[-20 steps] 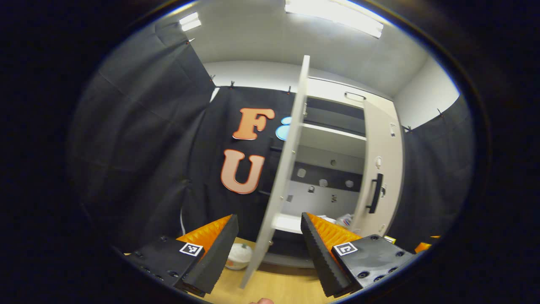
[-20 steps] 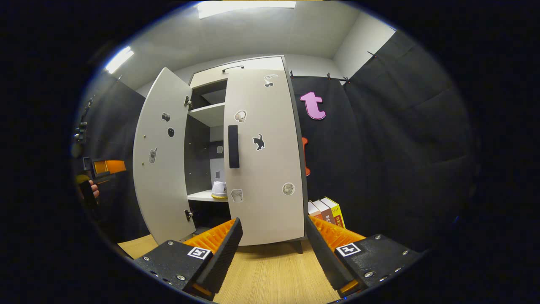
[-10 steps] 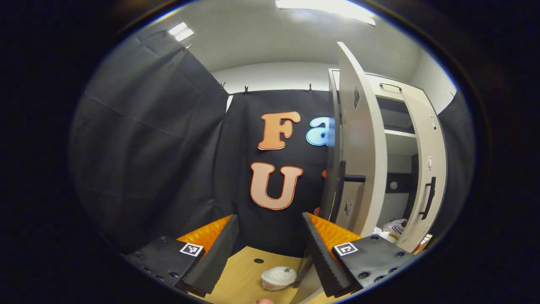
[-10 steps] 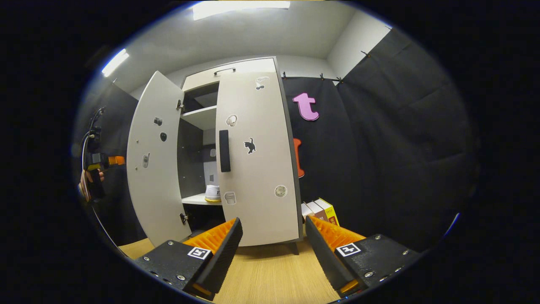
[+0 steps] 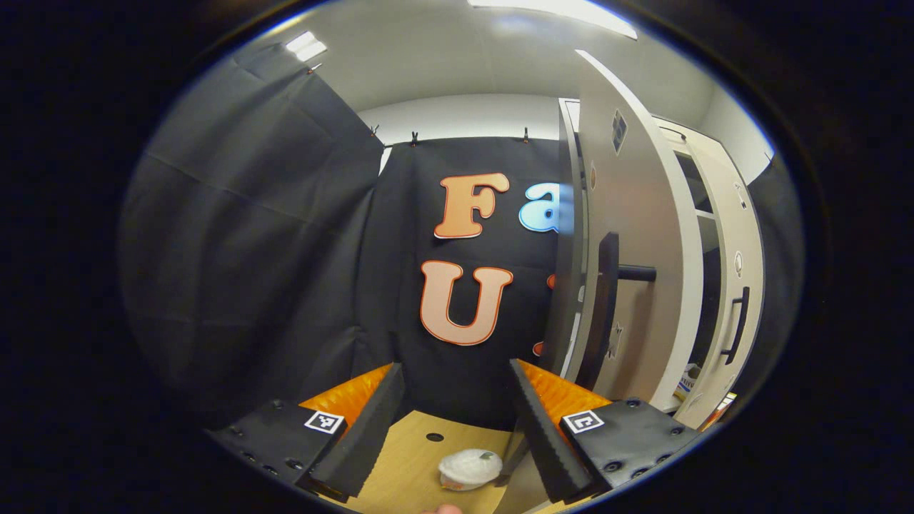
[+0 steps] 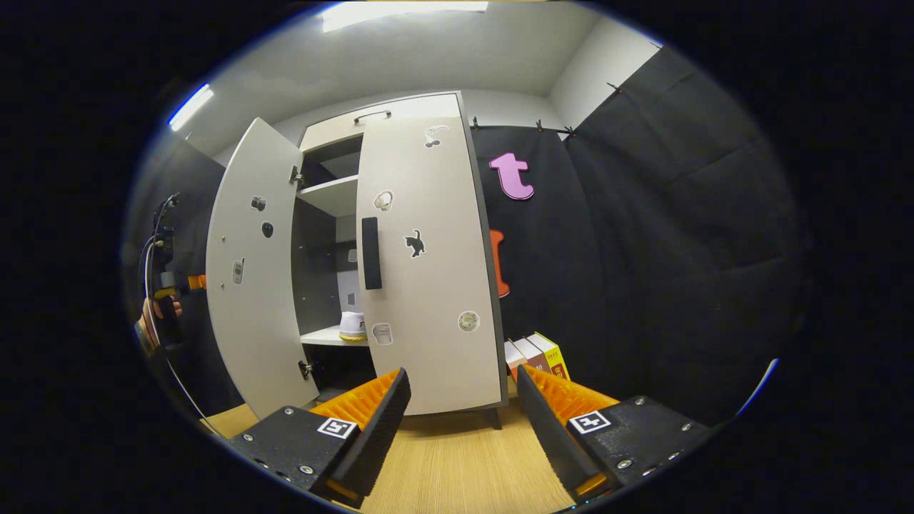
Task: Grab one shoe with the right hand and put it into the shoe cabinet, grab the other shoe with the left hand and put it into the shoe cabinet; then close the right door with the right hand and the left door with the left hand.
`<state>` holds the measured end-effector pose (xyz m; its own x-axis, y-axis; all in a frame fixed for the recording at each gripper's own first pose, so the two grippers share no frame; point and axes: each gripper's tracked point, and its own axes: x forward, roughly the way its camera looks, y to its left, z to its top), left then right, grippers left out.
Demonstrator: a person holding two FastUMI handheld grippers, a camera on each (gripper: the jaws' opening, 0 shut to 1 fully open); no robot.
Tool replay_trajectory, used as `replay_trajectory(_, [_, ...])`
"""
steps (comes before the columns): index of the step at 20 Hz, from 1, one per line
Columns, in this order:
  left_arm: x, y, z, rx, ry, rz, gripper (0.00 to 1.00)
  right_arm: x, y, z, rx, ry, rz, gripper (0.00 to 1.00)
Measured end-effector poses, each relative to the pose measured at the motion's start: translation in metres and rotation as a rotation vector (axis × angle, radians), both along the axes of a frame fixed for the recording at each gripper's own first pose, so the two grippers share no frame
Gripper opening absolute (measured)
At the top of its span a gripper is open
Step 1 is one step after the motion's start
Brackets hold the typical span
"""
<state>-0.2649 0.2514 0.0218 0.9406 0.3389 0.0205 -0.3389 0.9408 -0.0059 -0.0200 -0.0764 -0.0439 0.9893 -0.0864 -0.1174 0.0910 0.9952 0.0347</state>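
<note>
Black cloth backs the shoe cabinet (image 6: 400, 250); a shoe (image 6: 353, 326) sits on its shelf. Right door (image 6: 428, 264) looks shut, left door (image 5: 628, 235) ajar. Left gripper (image 5: 453, 421) and right gripper (image 6: 460, 421) gape empty; pushing that door closed seems next.
</note>
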Motion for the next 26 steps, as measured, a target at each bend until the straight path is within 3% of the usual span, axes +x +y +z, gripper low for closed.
replay_trajectory(4, [-0.002,-0.034,0.001,0.061,0.009,-0.059,0.92,0.005,0.005,0.008,0.002,-0.018,0.015,0.93])
replay_trajectory(10, [0.019,-0.108,-0.008,0.027,0.014,-0.217,0.92,-0.002,-0.001,0.012,-0.004,-0.020,0.009,0.93])
replay_trajectory(11, [0.024,-0.118,-0.011,0.018,0.010,-0.222,0.92,-0.004,-0.004,0.014,-0.005,-0.023,0.001,0.93])
replay_trajectory(12, [0.029,-0.125,-0.015,0.016,0.012,-0.219,0.99,-0.008,-0.008,0.016,-0.008,-0.028,-0.010,0.92])
replay_trajectory(16, [0.052,-0.152,-0.026,-0.038,0.018,-0.261,0.94,-0.019,-0.027,0.022,-0.011,-0.037,-0.056,0.92])
replay_trajectory(18, [0.050,-0.158,-0.019,-0.051,0.001,-0.270,0.99,-0.023,-0.035,0.024,-0.017,-0.038,-0.075,0.92])
replay_trajectory(20, [0.049,-0.157,-0.008,-0.041,-0.020,-0.262,0.94,-0.023,-0.038,0.024,-0.015,-0.039,-0.085,0.92])
replay_trajectory(26, [0.017,-0.157,0.008,-0.012,-0.038,-0.260,0.99,-0.017,-0.029,0.015,-0.001,-0.020,-0.055,0.93])
